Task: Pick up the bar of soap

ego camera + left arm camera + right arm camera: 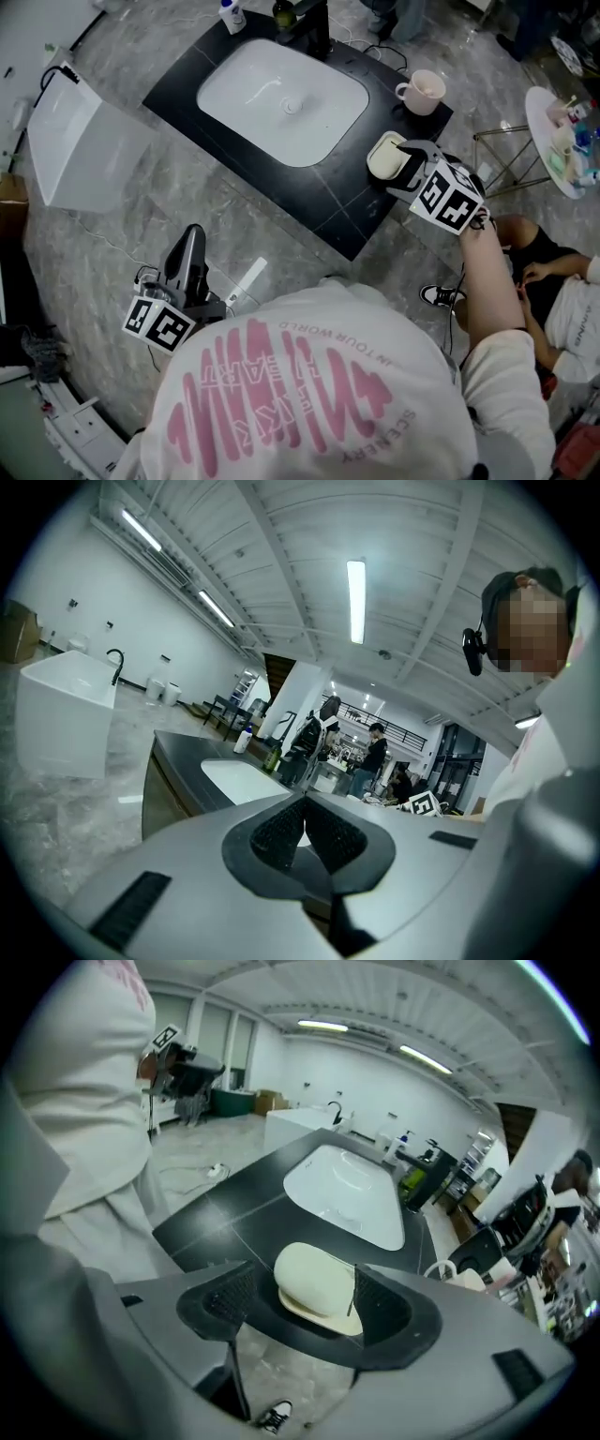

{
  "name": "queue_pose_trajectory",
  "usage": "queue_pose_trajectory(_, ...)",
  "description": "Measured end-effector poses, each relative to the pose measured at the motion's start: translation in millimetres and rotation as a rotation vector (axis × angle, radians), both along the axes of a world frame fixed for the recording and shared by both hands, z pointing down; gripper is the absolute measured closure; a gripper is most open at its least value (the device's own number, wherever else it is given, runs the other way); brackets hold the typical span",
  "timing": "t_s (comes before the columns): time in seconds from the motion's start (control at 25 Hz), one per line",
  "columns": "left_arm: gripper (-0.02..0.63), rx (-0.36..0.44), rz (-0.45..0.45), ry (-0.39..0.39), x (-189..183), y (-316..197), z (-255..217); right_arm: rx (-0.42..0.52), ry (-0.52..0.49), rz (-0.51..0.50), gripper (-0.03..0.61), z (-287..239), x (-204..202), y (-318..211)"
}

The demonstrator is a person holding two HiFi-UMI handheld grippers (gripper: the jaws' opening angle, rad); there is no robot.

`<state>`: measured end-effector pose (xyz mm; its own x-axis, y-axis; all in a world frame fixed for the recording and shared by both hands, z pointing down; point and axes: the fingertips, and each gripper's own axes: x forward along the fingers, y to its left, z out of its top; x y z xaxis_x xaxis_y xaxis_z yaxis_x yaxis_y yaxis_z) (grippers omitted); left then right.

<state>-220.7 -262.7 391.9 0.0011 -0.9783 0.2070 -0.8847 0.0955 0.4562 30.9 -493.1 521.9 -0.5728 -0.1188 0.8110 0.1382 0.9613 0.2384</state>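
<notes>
The cream bar of soap lies on a pale dish at the near right corner of the black counter; from the head view the soap shows beside the mug. My right gripper points down at it, open, one pad well left of the bar and the other close by its right side, neither pressing. In the head view the right gripper sits at the soap's right edge. My left gripper hangs low at the left over the floor, and in its own view the left gripper looks shut with nothing between its pads.
A white sink basin fills the counter's middle, with a dark faucet and a small bottle behind it. A mug stands near the soap. A white tub sits on the floor at left; a seated person at right.
</notes>
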Motion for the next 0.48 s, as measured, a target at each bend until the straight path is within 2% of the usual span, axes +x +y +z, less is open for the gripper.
queue_pose_trajectory(0.12, 0.604, -0.010, -0.029, 0.003, -6, 8, 3, 0.058, 0.137, -0.110, 0.265, 18, -4, -9)
queue_pose_trajectory(0.24, 0.604, -0.016, -0.060, 0.001, -14, 15, 4, 0.092, 0.225, -0.196, 0.265, 28, -8, -12)
queue_pose_trajectory(0.48, 0.604, -0.026, -0.093, 0.008, -20, 24, 7, 0.049, 0.328, -0.309, 0.267, 45, -17, -11)
